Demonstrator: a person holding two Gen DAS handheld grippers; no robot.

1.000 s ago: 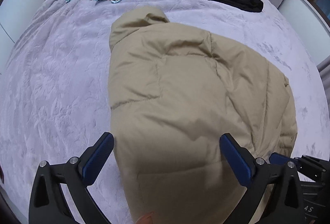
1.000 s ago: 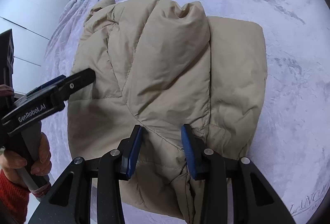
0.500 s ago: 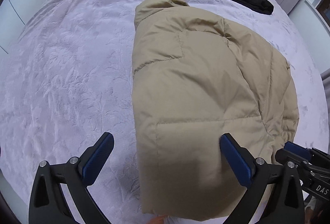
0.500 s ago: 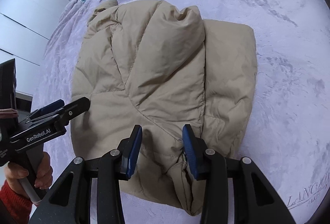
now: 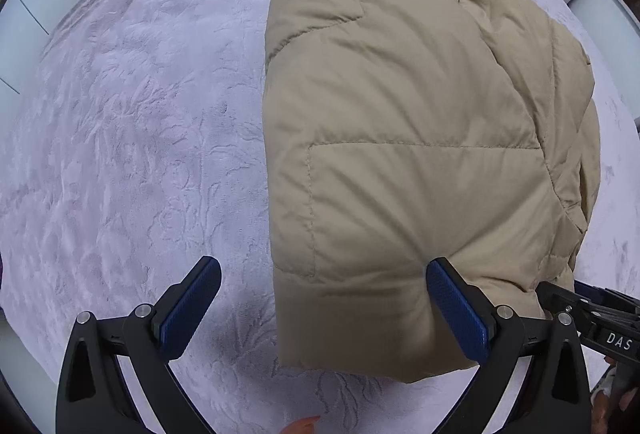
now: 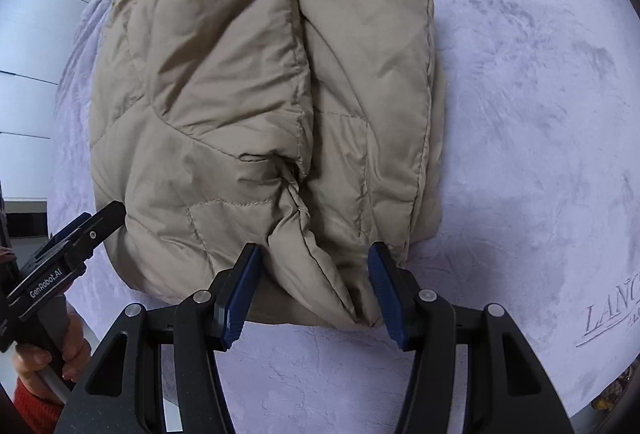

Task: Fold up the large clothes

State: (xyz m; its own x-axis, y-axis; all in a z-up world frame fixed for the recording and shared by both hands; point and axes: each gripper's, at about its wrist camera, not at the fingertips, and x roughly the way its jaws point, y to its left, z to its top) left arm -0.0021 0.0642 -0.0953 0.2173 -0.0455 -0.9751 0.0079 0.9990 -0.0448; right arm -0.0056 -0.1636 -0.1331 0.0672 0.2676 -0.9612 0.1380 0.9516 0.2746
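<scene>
Folded tan puffer jacket (image 5: 420, 138) lies on a lilac bedspread (image 5: 132, 138).
Left claw (image 5: 324, 310) gapes wide over its near edge; right claw (image 6: 314, 290), jaws just opening, straddles a loose fold, gripping nothing.

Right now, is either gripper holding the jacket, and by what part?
Neither: the left gripper is open, and the right gripper has just opened around the jacket's near hem.

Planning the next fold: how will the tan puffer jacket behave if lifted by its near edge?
The tan puffer jacket looks puffy and quilted, so probably light for its bulk. It would likely sag and unfold rather than hold shape. Its smooth shell may slip between the fingers.
</scene>
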